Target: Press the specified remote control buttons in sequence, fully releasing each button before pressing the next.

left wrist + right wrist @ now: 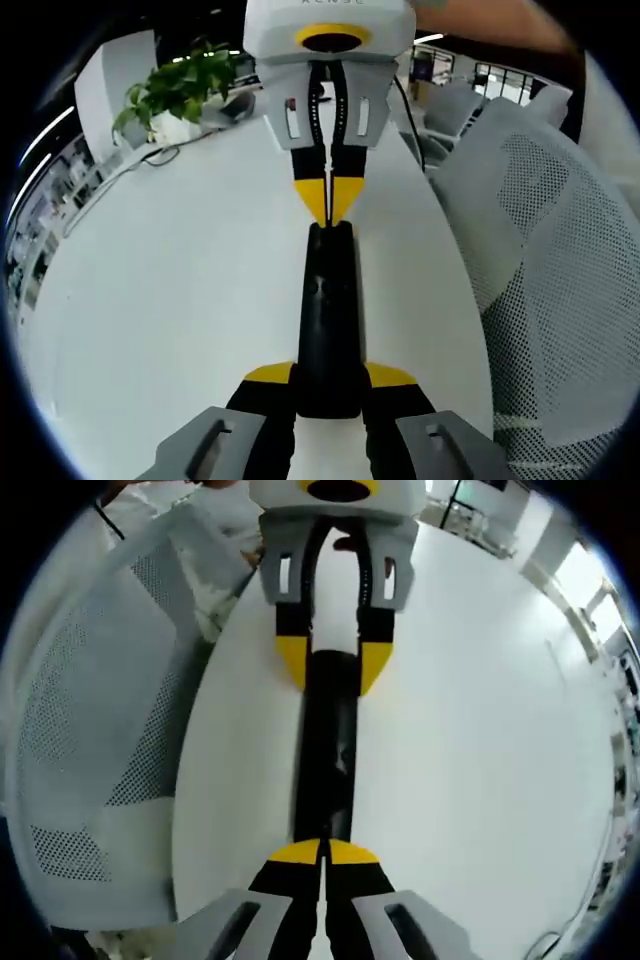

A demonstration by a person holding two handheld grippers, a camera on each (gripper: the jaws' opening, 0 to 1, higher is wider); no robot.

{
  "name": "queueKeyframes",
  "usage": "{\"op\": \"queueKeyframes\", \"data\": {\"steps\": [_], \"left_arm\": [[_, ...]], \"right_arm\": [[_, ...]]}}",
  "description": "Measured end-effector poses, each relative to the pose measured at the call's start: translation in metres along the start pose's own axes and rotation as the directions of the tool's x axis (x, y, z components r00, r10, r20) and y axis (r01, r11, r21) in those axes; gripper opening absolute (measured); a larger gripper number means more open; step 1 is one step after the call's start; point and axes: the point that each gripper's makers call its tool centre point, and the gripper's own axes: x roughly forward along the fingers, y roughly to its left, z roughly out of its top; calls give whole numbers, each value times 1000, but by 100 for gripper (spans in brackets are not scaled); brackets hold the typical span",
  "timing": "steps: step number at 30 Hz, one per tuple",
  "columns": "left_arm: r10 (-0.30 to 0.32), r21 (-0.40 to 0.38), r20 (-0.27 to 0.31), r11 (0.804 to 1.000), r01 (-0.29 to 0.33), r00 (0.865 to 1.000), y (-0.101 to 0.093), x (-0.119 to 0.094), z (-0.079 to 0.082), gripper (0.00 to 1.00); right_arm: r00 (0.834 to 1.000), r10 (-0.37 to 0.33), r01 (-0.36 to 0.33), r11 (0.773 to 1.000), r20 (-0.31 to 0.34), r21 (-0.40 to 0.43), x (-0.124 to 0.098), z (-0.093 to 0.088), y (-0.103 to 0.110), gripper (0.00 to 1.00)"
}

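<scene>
Clearly the left gripper [328,385] clamps the remote control [328,310] between its fingers, steadying it while the right gripper [322,858], fingers clenched together, presses a button.

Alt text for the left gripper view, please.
The left gripper clamps the near end of a black remote on a white table. The right gripper, jaws together, meets its far end. A potted plant and mesh chair flank them.
</scene>
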Motion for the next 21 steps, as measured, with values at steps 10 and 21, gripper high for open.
{"op": "queueKeyframes", "data": {"steps": [10,21], "left_arm": [[-2,0,0,1000,2,1000,-1,0,1,25],[-1,1,-1,1000,1,1000,-1,0,1,25]], "right_arm": [[1000,6,-6,1000,-15,-6,0,-1,0,0],[1000,6,-6,1000,-13,-4,-2,-1,1,0]]}}
